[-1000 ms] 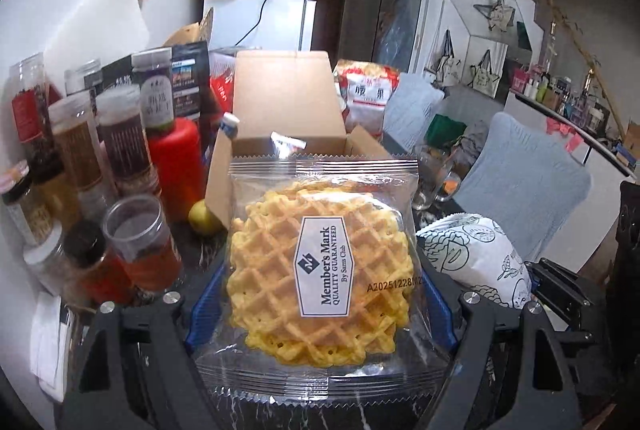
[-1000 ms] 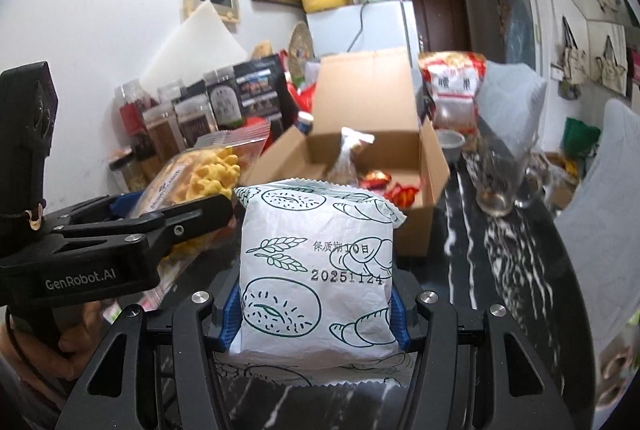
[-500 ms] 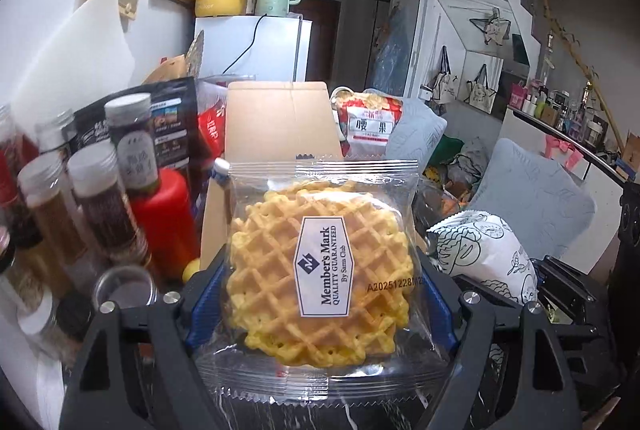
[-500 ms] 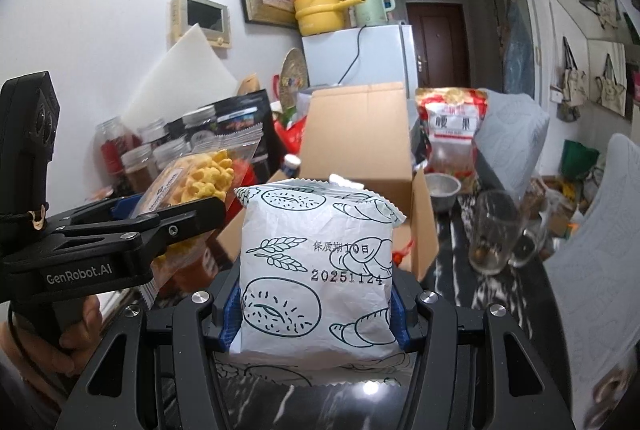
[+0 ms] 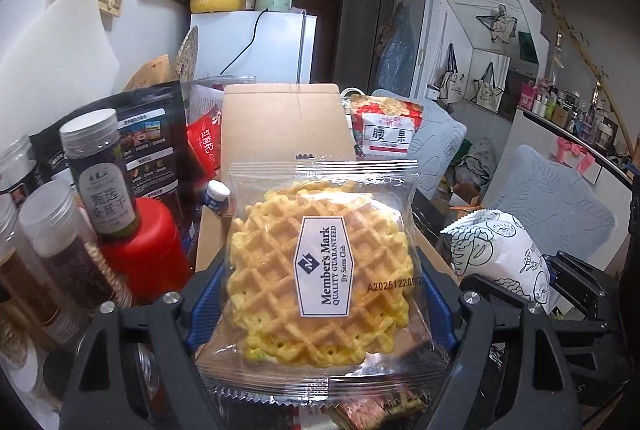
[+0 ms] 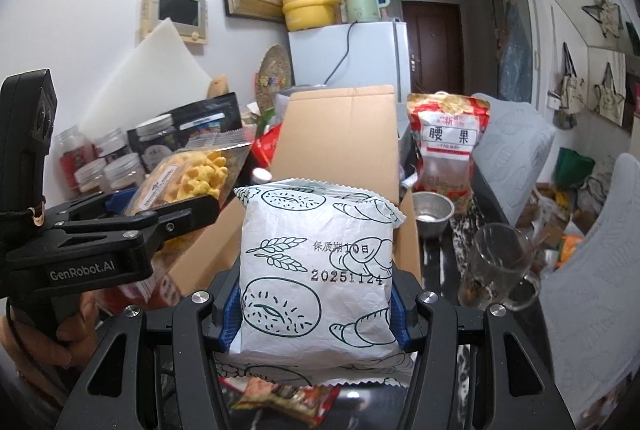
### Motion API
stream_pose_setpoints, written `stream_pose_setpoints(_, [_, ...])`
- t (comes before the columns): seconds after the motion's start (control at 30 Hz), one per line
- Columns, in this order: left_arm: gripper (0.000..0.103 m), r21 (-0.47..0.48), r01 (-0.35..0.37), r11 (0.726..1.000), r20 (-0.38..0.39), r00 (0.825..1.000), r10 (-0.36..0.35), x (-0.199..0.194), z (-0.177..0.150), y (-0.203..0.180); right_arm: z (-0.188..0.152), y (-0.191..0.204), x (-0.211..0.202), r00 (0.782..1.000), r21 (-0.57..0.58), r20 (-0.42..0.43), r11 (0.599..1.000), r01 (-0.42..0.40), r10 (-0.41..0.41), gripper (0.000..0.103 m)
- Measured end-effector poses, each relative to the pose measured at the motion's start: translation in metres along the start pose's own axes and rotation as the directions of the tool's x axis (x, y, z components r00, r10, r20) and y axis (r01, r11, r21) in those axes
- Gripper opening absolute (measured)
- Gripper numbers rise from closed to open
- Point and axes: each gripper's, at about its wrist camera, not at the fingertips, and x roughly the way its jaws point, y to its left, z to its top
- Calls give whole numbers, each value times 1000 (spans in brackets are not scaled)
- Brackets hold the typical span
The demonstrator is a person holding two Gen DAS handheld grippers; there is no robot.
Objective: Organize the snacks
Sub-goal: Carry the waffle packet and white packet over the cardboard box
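My left gripper (image 5: pixel 320 294) is shut on a clear-wrapped waffle pack (image 5: pixel 320 270) with a Member's Mark label, held upright over the near edge of an open cardboard box (image 5: pixel 288 121). In the right wrist view my right gripper (image 6: pixel 316 310) is shut on a white bread bag (image 6: pixel 316 270) printed with pastry drawings. It hangs just in front of the same cardboard box (image 6: pixel 340 133), whose back flap stands up. The left gripper with the waffle pack (image 6: pixel 184 181) shows at the left of that view, a hand on its handle. The white bag (image 5: pixel 500 258) appears at the right of the left wrist view.
Spice jars (image 5: pixel 100 169) and a red canister (image 5: pixel 148 250) crowd the left side. A red cashew bag (image 6: pixel 448 145), a small metal bowl (image 6: pixel 432 213) and a glass mug (image 6: pixel 500 270) stand right of the box on the dark marble table. Wrapped candies (image 6: pixel 276 398) lie below the right gripper.
Both grippers have moved forward toward the box with their packs still gripped. The box and the jars now look nearer and lower in both views.
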Motion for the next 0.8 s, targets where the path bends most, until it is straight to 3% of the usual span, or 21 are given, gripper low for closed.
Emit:
stream_pose_setpoints(0.6, [83,25,-94,995,-119,988,97,87,0,21,4,-20,89,995,-20,-103,1000,8,-10,56])
stream_pose_setpoints(0.8, [83,40,-111,993,-161,980,116,106,-7,25,4,-24,111,991,32,-131,999,5,-1,56])
